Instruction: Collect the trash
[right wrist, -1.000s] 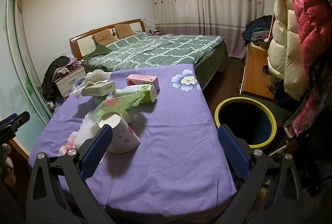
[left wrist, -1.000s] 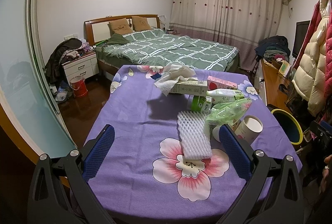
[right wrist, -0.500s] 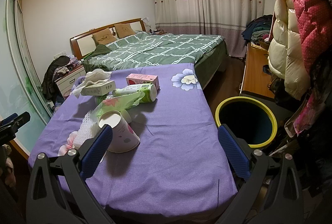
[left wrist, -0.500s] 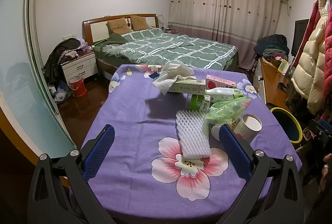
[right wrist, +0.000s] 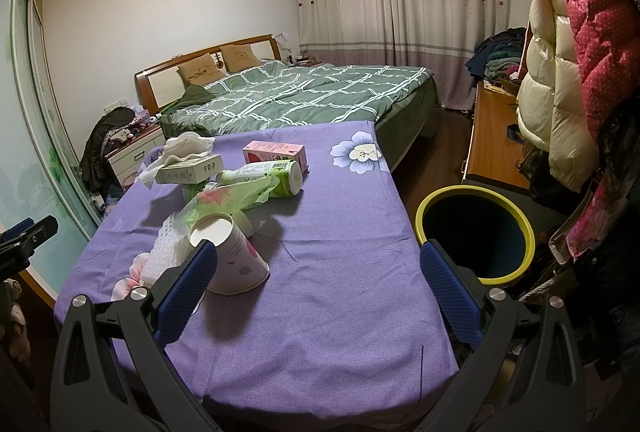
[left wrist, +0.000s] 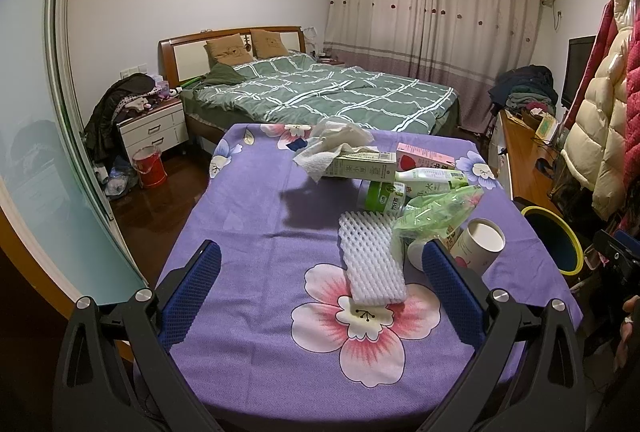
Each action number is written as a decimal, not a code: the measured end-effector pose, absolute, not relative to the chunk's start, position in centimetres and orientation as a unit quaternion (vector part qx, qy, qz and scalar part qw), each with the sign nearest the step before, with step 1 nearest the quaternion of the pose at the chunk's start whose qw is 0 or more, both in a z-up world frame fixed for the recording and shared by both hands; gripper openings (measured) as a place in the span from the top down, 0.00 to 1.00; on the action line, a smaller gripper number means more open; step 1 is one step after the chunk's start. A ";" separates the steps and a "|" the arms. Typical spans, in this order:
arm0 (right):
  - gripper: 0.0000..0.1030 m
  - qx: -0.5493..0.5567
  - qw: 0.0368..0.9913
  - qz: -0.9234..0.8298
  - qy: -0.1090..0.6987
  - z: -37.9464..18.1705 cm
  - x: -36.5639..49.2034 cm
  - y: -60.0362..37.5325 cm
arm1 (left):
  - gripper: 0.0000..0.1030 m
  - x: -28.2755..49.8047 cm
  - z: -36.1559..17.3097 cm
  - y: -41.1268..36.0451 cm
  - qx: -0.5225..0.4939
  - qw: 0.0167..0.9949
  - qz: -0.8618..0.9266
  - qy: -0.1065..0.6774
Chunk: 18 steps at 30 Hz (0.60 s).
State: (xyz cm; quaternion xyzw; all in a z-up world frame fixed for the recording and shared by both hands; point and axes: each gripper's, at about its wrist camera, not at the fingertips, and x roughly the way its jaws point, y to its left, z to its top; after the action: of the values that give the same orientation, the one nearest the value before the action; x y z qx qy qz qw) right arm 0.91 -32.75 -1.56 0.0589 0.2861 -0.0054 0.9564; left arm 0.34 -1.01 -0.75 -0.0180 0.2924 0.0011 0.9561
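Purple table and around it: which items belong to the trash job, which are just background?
Job items:
foam net
paper cup
green plastic bag
green bottle
pink carton
green carton
crumpled tissue
yellow-rimmed bin

Background:
bed
nightstand
red bucket
hanging coats

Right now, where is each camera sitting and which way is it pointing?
Left wrist: rides the left hand-held gripper, open, low over the near left of the purple table; faces the bed; both blue fingers frame the foam net.
Right wrist: rides the right hand-held gripper, open, over the table's near right side; looks along the table, with the bin at right and its own fingers in view.
Shared: paper cup, foam net, cartons, bed, curtain.
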 end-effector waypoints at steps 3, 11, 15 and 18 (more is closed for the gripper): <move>0.06 0.059 0.956 -0.005 0.286 -1.5 0.9 -32.7 | 0.04 0.3 -0.7 -1.0 -0.018 0.956 0.001 0.292; 0.06 0.059 0.956 -0.005 0.287 -1.5 0.9 -32.8 | 0.04 0.3 -0.7 -1.0 -0.018 0.956 0.001 0.293; 0.06 0.059 0.956 -0.006 0.287 -1.7 1.0 -32.7 | 0.04 0.3 -0.8 -1.0 -0.018 0.956 0.001 0.292; 0.06 0.058 0.956 -0.006 0.287 -1.8 1.1 -32.6 | 0.04 0.3 -0.8 -1.1 -0.017 0.956 0.001 0.293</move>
State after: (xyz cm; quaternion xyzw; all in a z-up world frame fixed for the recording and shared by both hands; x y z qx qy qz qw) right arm 1.06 -32.59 -1.79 0.0585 0.2871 -0.0061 0.9561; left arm 0.35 -1.05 -0.77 -0.0175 0.2928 0.0010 0.9560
